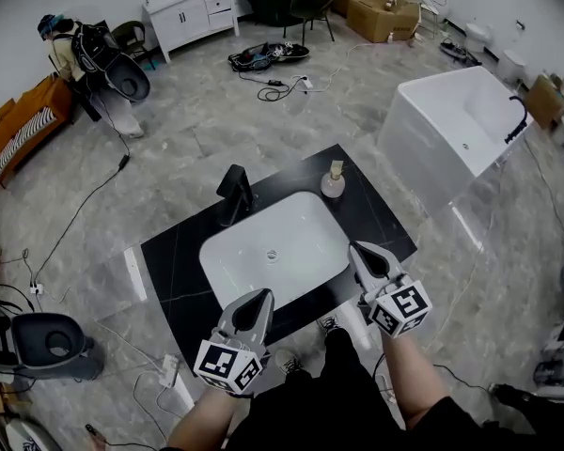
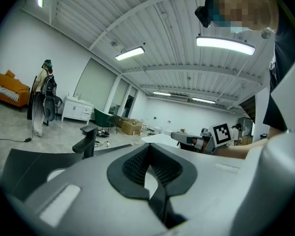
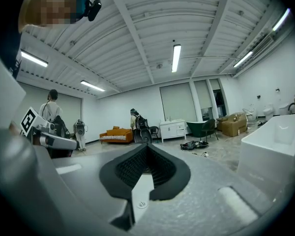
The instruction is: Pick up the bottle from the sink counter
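A small pale bottle (image 1: 333, 182) with a narrow neck stands upright on the black counter (image 1: 376, 216), at the far right corner of the white sink (image 1: 273, 247). My left gripper (image 1: 262, 297) hovers over the sink's near edge, shut and empty. My right gripper (image 1: 357, 250) is at the sink's near right, also shut and empty, a short way in front of the bottle. In the left gripper view the shut jaws (image 2: 148, 149) point past the black faucet (image 2: 88, 139). In the right gripper view the jaws (image 3: 146, 150) are shut, and the bottle is not in view.
A black faucet (image 1: 234, 191) stands at the sink's far left. A white tub (image 1: 456, 125) sits to the right of the counter. Cables (image 1: 273, 83), a dark chair (image 1: 310, 6), a white cabinet (image 1: 193, 9) and boxes (image 1: 381, 12) are farther off.
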A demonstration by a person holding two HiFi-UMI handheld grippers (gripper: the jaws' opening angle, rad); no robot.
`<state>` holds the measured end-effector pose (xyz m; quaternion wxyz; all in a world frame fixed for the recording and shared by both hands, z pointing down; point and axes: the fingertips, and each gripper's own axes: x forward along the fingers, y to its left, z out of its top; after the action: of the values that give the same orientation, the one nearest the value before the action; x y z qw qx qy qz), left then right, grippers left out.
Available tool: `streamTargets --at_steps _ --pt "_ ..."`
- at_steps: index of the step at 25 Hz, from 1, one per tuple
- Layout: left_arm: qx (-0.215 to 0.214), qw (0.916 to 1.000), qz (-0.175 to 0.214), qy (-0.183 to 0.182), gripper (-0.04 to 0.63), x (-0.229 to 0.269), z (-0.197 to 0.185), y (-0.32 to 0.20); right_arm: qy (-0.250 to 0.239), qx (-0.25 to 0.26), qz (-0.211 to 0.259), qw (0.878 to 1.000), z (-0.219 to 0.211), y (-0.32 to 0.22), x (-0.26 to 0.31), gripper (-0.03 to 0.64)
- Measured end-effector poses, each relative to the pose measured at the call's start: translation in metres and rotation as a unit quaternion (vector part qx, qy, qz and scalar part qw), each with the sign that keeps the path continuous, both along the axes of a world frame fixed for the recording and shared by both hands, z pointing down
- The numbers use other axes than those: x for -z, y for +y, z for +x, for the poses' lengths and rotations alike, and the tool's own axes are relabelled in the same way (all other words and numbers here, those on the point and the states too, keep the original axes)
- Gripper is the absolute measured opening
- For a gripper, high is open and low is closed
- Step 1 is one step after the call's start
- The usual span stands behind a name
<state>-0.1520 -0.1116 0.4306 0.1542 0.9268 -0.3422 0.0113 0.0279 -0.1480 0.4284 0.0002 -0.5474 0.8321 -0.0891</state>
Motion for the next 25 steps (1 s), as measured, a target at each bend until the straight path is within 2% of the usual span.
streamTargets --at_steps 13,19,25 --pt "0.04 0.9992 -0.005 -0.008 0.003 -0.007 0.026 -0.037 -0.009 0.025 -0.008 1.0 0.03 -0.075 -0.03 0.001" --pt "0.038 0.9992 -0.012 -0.011 0.003 -0.01 0.044 -0.05 -0.025 0.028 -0.009 0.999 0.046 -0.1 -0.042 0.002" --pt "0.024 0.9996 -0.011 -0.013 0.003 -0.023 0.061 -0.064 -0.017 0.021 -0.01 1.0 0.06 -0.13 -0.062 0.002"
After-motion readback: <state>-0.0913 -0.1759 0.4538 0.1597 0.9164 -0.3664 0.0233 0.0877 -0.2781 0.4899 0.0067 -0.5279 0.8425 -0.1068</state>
